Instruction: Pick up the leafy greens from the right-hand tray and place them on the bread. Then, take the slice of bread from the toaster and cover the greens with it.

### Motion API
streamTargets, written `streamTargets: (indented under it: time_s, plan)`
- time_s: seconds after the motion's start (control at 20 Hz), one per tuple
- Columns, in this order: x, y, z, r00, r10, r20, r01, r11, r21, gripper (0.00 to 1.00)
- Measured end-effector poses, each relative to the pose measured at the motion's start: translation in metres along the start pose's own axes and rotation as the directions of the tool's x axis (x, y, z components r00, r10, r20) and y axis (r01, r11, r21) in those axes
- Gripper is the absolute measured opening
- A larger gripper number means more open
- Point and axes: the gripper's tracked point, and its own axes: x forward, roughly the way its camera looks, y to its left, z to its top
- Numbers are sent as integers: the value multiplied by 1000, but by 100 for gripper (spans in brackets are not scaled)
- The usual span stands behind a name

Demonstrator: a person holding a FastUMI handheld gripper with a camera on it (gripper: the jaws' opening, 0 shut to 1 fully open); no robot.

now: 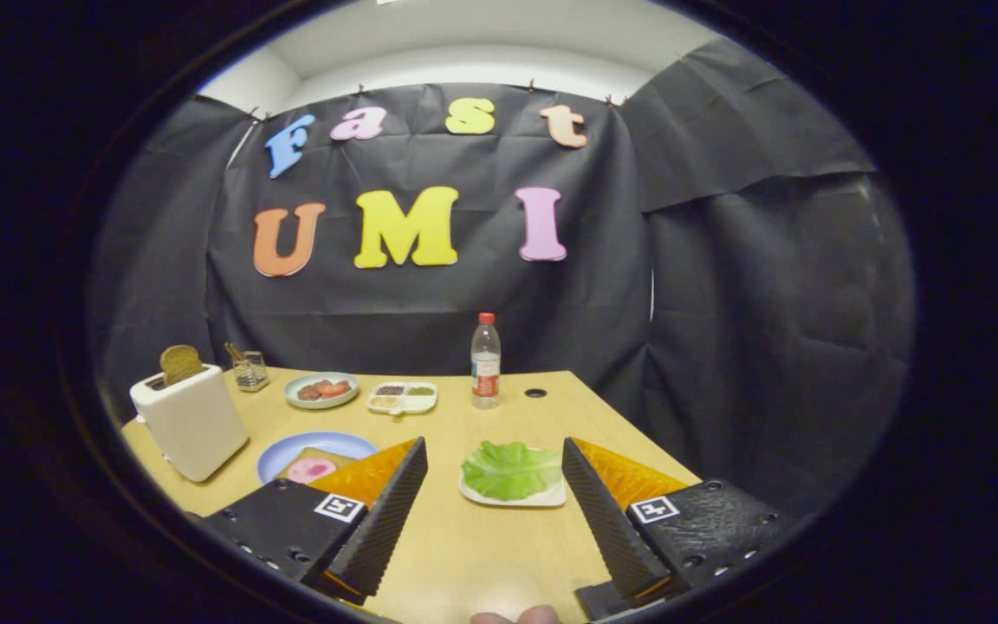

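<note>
White box-shaped toaster (191,422): stood at the left end of the pale wooden worktop (482,546), well apart from the tool.
Brown slice of bread in the toaster (180,363): stood upright out of the slot, its top half free. It looked stiff and light, probably dry and a little crumbly, so a pinch across its flat faces near the top seemed the sound hold.
Round pale-blue plate (287,451): lay just right of the toaster, partly hidden by the left finger. On it sat a flat slice of bread (313,457) with a pink round of meat (311,470) on top. This was judged the landing spot for the greens.
Two-finger black tool with ribbed pads (495,468): its fingers were spread wide, holding nothing, hovering above the worktop.
Crinkled light-green lettuce leaf (512,469): lay on a small white square tray (542,499), just ahead of the tool and between the lines of its two fingers. It looked very light, soft and floppy, likely to droop or fold when lifted and easy to tear if squeezed hard. A gentle pinch on a raised ruffle near the middle, taking in enough leaf to keep it from slipping out, seemed best. The tray might slide if the pads dragged on it.
Clear plastic bottle with a red cap (485,360): stood at the far edge of the worktop beyond the leaf, clear of the likely path.
</note>
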Motion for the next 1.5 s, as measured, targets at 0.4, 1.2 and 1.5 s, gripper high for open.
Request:
streamTargets:
  time_s: [0.4,1.2,1.5]
  plan:
    - [133,-55,-64,949,79,-305,11,959,283,96]
    - [204,-69,-107,876,178,-448,72,871,486,68]
    - [212,-79,-110,877,175,-447,65,878,474,1]
